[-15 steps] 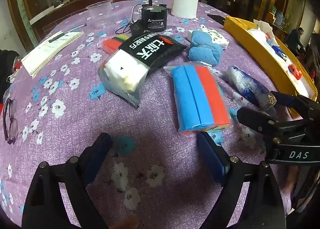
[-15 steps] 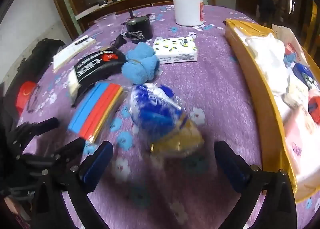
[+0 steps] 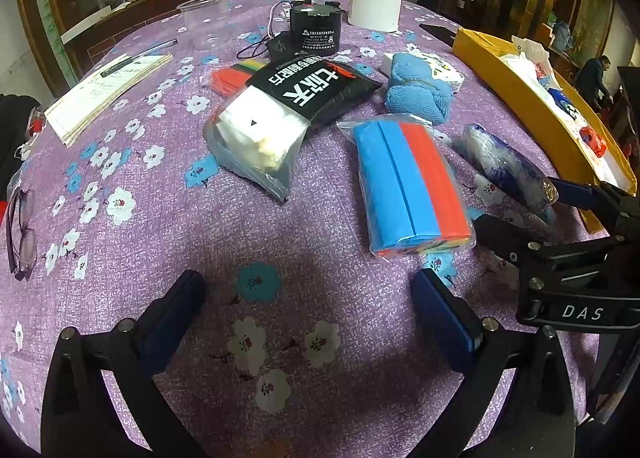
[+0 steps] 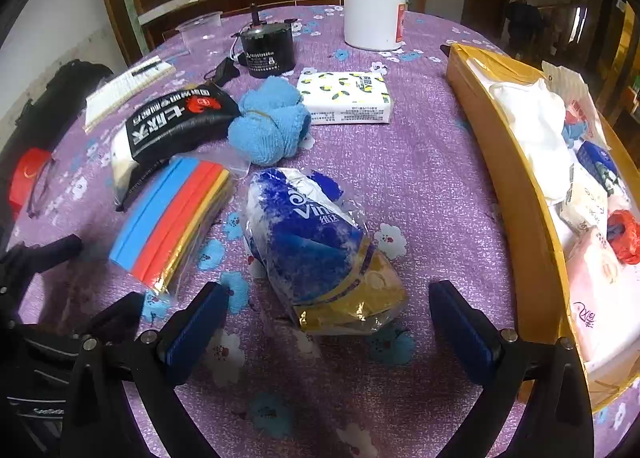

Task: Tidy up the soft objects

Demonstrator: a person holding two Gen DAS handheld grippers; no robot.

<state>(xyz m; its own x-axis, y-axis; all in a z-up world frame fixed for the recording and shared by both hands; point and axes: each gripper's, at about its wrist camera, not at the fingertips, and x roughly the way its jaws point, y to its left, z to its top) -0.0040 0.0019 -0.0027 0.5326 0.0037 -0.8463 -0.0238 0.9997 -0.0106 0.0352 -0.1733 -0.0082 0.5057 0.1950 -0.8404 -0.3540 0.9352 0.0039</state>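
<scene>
Soft items lie on the purple flowered tablecloth (image 3: 168,226): a blue-and-gold tissue bag (image 4: 320,250), a bagged stack of blue and red sponges (image 3: 408,186), a black-and-white packet (image 3: 288,110), a blue towel bundle (image 4: 272,122) and a lemon-print tissue pack (image 4: 346,98). My right gripper (image 4: 328,326) is open, with its jaws on either side of the tissue bag's near end. My left gripper (image 3: 308,314) is open and empty over bare cloth, just short of the sponge bag. The right gripper also shows in the left wrist view (image 3: 532,214).
A yellow tray (image 4: 516,178) holding several soft items runs along the right edge. At the back stand a white jar (image 4: 374,18), a black motor (image 4: 266,50) and a clear cup (image 3: 206,18). A notepad (image 3: 104,90) and glasses (image 3: 22,230) lie at the left.
My right gripper has moved forward, so the tissue bag now sits between its jaws. My left gripper has barely moved.
</scene>
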